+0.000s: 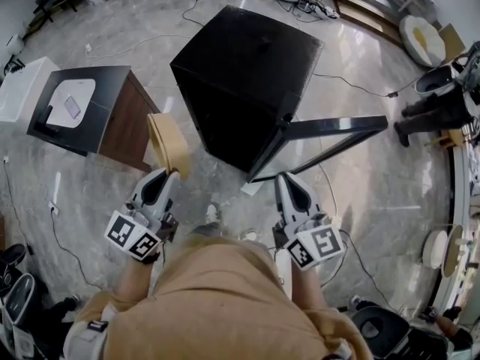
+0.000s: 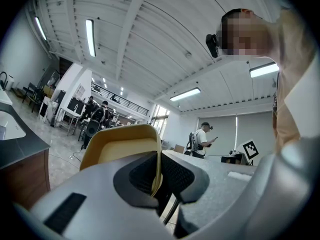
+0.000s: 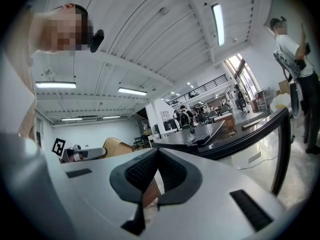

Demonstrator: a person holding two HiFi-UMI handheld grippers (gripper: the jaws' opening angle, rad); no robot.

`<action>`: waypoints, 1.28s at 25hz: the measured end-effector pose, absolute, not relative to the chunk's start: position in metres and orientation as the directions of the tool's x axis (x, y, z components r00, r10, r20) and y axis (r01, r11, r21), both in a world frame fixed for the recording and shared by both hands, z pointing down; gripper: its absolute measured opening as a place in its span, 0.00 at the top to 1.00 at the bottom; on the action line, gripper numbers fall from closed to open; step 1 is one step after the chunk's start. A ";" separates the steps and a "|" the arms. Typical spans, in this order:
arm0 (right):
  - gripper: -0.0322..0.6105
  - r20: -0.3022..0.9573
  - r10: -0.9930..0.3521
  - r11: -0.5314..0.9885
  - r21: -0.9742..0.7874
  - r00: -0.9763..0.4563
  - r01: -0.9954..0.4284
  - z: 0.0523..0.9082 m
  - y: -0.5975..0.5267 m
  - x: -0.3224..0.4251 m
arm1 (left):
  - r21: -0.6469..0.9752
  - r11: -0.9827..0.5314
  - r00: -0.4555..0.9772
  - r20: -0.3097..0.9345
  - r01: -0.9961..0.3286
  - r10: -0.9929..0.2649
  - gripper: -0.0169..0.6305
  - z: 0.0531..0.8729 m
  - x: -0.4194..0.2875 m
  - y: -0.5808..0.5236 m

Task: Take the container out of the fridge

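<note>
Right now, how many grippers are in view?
2. Left gripper at lower left, shut on the container; right gripper at lower right, shut, empty. None seems hidden.

The fridge [image 1: 240, 81] stands on the floor [image 1: 135, 32] ahead of the person, its door [image 1: 330, 130] swung out to the right. To its left is a bench [image 1: 112, 88]. The container [image 1: 169, 145] sits in the left tool [image 1: 169, 172], between bench and fridge and outside the fridge, while the right tool [image 1: 283, 177] is just before the fridge's near corner, below the door.
</note>
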State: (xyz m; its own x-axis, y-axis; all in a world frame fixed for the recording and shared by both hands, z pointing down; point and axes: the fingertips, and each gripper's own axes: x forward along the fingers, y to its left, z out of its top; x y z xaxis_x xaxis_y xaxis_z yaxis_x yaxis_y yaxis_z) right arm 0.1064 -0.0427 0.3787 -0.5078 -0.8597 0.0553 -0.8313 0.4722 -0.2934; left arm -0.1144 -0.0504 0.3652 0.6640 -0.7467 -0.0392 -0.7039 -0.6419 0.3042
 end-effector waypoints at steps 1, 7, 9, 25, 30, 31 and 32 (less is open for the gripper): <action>0.95 0.054 -0.860 0.473 -0.293 -0.508 -0.831 0.378 -0.043 0.106 | 0.304 -0.642 0.665 -0.037 -0.704 -0.746 0.94 0.365 -0.115 -0.049; 0.95 0.050 -0.862 0.471 -0.294 -0.505 -0.832 0.377 -0.045 0.105 | 0.303 -0.645 0.666 -0.042 -0.701 -0.744 0.94 0.364 -0.116 -0.044; 0.95 0.050 -0.863 0.469 -0.293 -0.503 -0.833 0.376 -0.046 0.106 | 0.301 -0.648 0.668 -0.047 -0.699 -0.743 0.94 0.362 -0.115 -0.043; 0.95 -0.011 -0.866 0.489 -0.237 -0.501 -0.840 0.345 -0.044 0.110 | 0.200 -0.706 0.701 -0.107 -0.679 -0.705 0.94 0.345 -0.110 -0.025; 0.95 -0.069 -0.858 0.510 -0.224 -0.508 -0.831 0.328 -0.039 0.111 | 0.189 -0.702 0.696 -0.106 -0.687 -0.710 0.94 0.339 -0.116 -0.023; 0.95 -0.075 -0.858 0.511 -0.221 -0.508 -0.831 0.325 -0.039 0.111 | 0.187 -0.700 0.694 -0.106 -0.689 -0.712 0.94 0.338 -0.118 -0.023; 0.95 -0.078 -0.859 0.511 -0.218 -0.507 -0.832 0.323 -0.039 0.112 | 0.184 -0.697 0.691 -0.106 -0.693 -0.715 0.94 0.336 -0.120 -0.022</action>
State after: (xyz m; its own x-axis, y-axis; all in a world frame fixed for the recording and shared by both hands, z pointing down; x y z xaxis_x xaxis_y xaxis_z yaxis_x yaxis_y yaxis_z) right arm 0.1115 -0.0390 0.3233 -0.5066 -0.8586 -0.0779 -0.8317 0.5105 -0.2182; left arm -0.1200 -0.0224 0.3364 0.6910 -0.7150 -0.1062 -0.6930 -0.6971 0.1840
